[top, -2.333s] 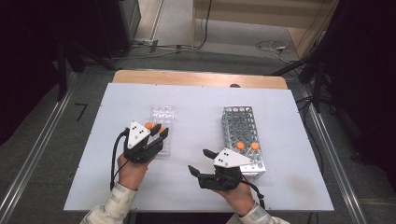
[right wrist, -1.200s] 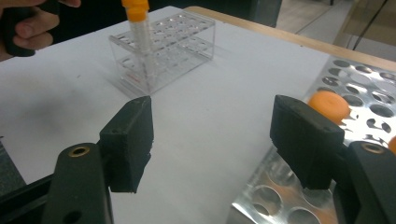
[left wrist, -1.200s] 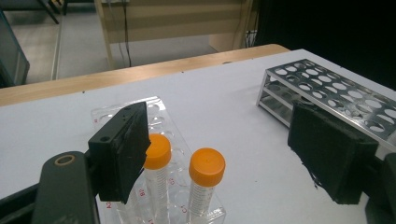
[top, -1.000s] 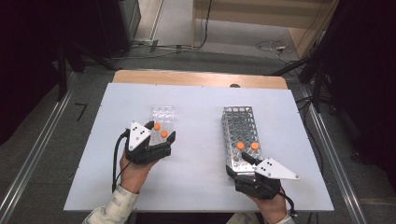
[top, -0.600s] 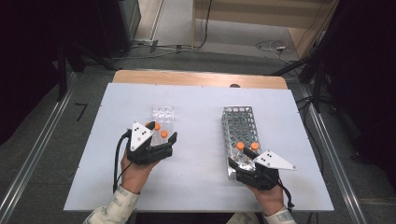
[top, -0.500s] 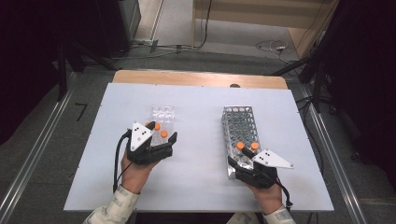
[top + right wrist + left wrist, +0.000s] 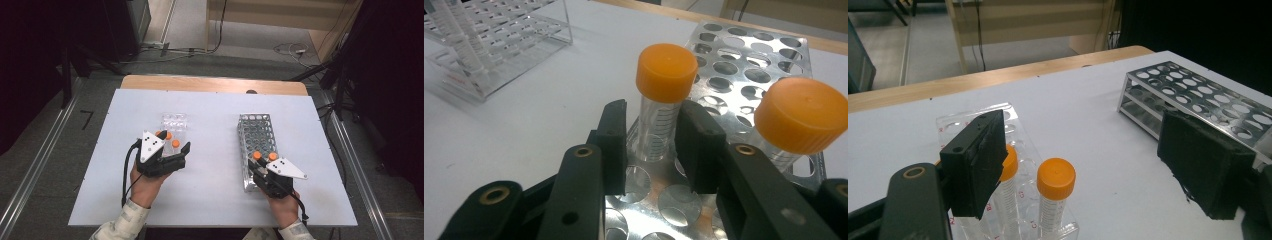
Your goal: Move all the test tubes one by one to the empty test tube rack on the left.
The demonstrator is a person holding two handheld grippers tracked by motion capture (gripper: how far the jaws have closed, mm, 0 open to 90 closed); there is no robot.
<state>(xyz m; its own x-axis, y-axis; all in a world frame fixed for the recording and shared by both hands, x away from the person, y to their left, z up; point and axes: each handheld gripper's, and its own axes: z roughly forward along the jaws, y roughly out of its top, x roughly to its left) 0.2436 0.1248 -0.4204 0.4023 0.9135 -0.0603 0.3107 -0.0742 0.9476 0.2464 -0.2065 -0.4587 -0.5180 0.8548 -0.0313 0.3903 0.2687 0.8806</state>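
Right gripper view: my right tool (image 7: 651, 145) has just closed onto an orange-capped tube (image 7: 663, 102) in the metal rack (image 7: 749, 65); high view hides that. Left tool (image 7: 1083, 170) open w/ clear desk (image 7: 215, 165) between them.

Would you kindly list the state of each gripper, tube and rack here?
right gripper: jaws just closed around a tube
gripped tube: upright in metal rack, capped
second tube: capped, in the rack
metal rack: mostly empty
left gripper: open
clear rack: holds capped tubes

In the left gripper view, the left jaw pad hides most of one orange-capped tube (image 7: 1009, 165), and the clear rack (image 7: 1020, 132) is cut off by the bottom edge.
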